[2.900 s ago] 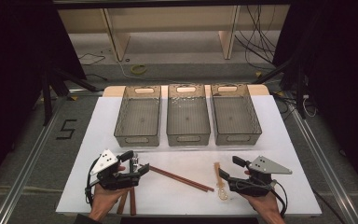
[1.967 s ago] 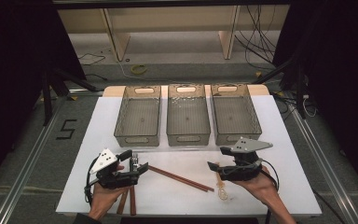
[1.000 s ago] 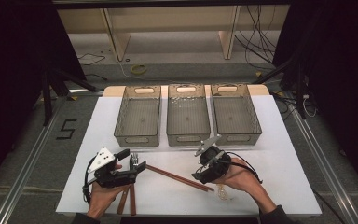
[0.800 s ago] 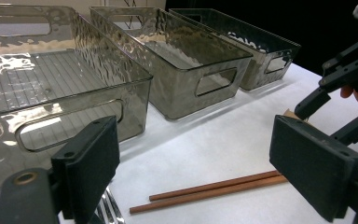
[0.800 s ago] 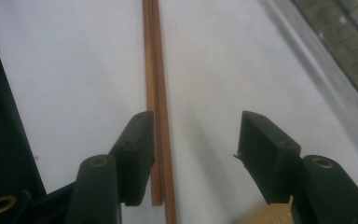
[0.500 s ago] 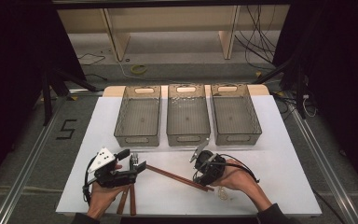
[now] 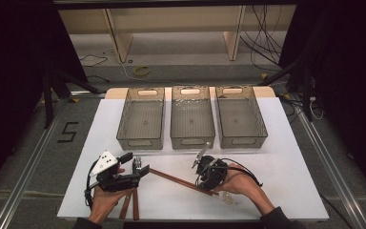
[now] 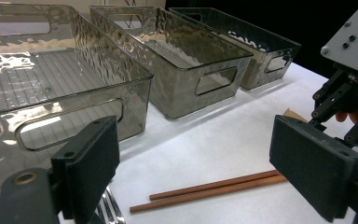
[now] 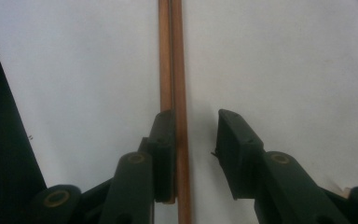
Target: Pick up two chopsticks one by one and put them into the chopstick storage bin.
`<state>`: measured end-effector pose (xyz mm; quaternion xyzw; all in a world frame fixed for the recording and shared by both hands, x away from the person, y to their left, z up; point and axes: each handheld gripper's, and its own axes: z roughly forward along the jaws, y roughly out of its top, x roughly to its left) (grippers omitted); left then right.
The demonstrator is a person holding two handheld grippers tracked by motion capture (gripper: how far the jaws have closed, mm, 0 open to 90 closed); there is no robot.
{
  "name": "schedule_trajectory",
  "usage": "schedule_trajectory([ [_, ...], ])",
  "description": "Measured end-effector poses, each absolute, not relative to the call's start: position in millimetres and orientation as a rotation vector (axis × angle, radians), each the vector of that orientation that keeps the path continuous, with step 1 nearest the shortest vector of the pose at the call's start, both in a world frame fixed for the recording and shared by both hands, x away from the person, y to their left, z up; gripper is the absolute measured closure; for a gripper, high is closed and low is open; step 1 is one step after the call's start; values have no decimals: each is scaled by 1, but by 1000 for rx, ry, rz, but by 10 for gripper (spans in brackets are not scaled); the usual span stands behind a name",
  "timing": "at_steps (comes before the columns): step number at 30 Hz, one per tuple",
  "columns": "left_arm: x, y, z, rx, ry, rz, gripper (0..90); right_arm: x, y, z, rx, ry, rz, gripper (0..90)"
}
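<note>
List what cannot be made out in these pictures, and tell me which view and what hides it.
- Chopsticks: right gripper view, near ends cut off by the bottom edge; the right gripper, whose jaws have just been closing, covers part of one stick.
- Fork: left gripper view, mostly hidden behind the left gripper.
- Clear item by the right hand: high view, too small and faint to identify.
- Second chopstick pair: high view, upper ends hidden under the left gripper.

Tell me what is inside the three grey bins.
All three grey bins look empty: ribbed floors show bare in the high view and the left gripper view. Nothing covers them, though the far bin's floor is partly hidden by its wall.
</note>
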<state>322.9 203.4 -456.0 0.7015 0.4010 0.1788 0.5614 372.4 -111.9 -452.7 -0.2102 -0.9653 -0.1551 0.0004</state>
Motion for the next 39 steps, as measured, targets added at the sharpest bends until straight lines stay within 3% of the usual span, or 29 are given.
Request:
schedule_trajectory([
  [19,323,204,-456,1651,947,420,152,376,-107,-460,-643,-3061,-392,826],
  [39,324,203,-456,1658,944,411,152,375,-108,-453,-612,-3068,-457,839],
])
